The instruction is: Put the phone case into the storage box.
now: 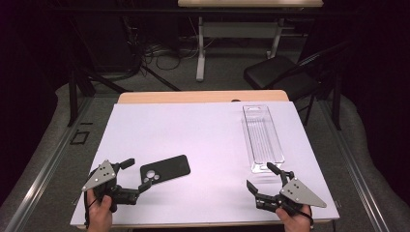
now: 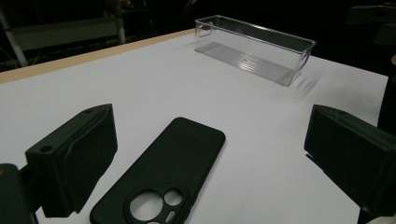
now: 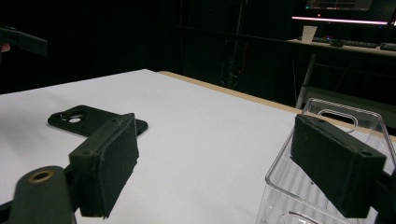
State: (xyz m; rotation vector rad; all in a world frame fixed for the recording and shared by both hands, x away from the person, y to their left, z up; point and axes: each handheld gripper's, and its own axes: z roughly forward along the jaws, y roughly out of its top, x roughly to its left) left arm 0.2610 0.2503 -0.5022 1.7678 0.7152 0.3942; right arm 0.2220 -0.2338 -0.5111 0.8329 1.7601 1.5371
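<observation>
Left gripper (image 1: 137, 175): held low at the near left corner of the table, jaws spread wide and empty, pointing right and slightly far.
Phone case (image 1: 165, 169): black, lying flat with its camera cut-outs up, near left on the sheet; its cut-out end sits between the open left jaws, apart from both pads.
Long axis of case: runs from the cut-out end at the near left toward the far right, roughly in line with the left gripper's reach, as the left gripper view shows (image 2: 161, 182).
Right gripper (image 1: 261, 178): at the near right, jaws apart with nothing clamped; one jaw tip stands at the near end of the clear tray.
Clear tray (image 1: 262, 138): an empty, see-through plastic trough, long axis running near to far along the right side of the sheet; in the right gripper view its near wall (image 3: 280, 179) sits just beside the right-hand jaw.
Nearer hand: the left, by a wide margin; the case lies well apart from the right gripper, far left in its view (image 3: 91, 119).
Judged next move: closing the left jaws across the case's short width would likely take it; the tray lies to the far right of it.
Surface: white sheet (image 1: 203, 145) over a wooden tabletop whose far edge shows.
Room: dim; grey floor, cables, a table frame and a black chair (image 1: 278, 75) beyond.
</observation>
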